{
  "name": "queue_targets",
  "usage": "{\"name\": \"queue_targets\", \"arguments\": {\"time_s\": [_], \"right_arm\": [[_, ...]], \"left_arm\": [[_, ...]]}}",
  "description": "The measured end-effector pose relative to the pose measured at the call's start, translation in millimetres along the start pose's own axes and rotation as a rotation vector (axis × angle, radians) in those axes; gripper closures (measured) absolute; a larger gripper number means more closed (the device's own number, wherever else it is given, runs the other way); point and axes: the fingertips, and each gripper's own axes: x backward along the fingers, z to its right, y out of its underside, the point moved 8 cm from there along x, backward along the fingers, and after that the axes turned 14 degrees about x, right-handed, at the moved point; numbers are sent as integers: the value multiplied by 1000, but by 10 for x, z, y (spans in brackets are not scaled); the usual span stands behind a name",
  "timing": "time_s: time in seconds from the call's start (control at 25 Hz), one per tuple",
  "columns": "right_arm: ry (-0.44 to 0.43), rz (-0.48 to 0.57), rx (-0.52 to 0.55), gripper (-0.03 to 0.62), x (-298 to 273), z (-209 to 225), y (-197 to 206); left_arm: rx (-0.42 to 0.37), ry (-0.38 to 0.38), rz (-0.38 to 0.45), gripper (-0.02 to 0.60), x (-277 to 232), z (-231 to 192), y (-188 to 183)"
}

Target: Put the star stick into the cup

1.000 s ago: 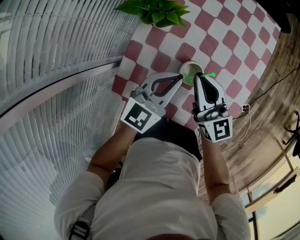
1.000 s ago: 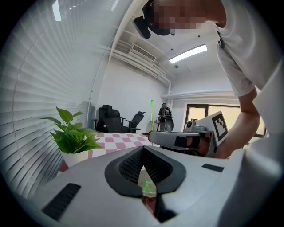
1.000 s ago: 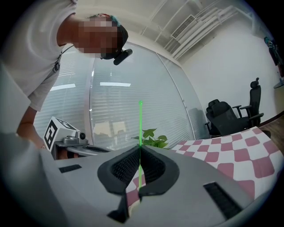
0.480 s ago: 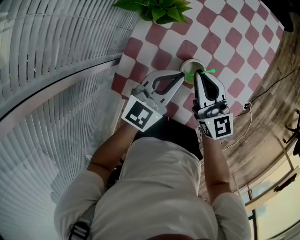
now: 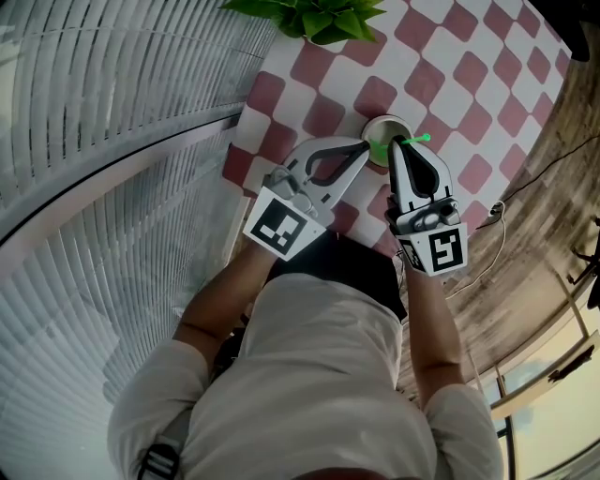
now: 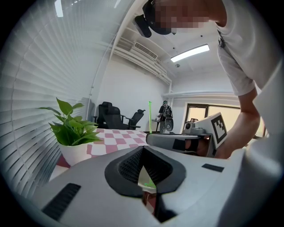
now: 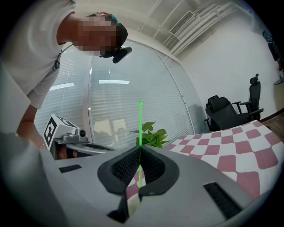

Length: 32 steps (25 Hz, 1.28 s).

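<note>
Compared with the earlier frames, grippers, cup and stick keep the same arrangement. The left gripper (image 5: 365, 150) is closed tip to tip on nothing, its tips at the rim of the cup (image 5: 384, 119). The green star stick (image 7: 140, 124) is clamped between the right gripper (image 7: 140, 149) jaws. Its long axis is upright: upper end above the tips, lower end toward the cup.

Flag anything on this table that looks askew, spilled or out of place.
Nothing stands out. The cup stands upright on the checkered tablecloth with nothing spilled; the right tongs pinch the green star stick straight, and the potted plant sits upright at the far edge.
</note>
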Motion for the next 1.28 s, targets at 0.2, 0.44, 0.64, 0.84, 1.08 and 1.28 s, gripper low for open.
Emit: {"name": "queue_targets", "arguments": {"time_s": [0.2, 0.44, 0.64, 0.84, 1.08, 1.28], "right_arm": [[0, -5, -6, 562, -6, 5, 41], [3, -7, -18, 562, -3, 6, 83], [11, -13, -10, 562, -4, 35, 92], [15, -22, 0, 562, -10, 56, 114], [28, -31, 26, 560, -4, 40, 116], [51, -39, 38, 560, 16, 96, 127]], "left_arm": [[2, 0, 1, 549, -3, -5, -1], [0, -3, -2, 549, -14, -7, 15], [5, -6, -5, 549, -25, -27, 13], [9, -2, -8, 549, -46, -48, 50], [13, 4, -6, 549, -45, -61, 78], [14, 5, -6, 549, -59, -71, 85]]}}
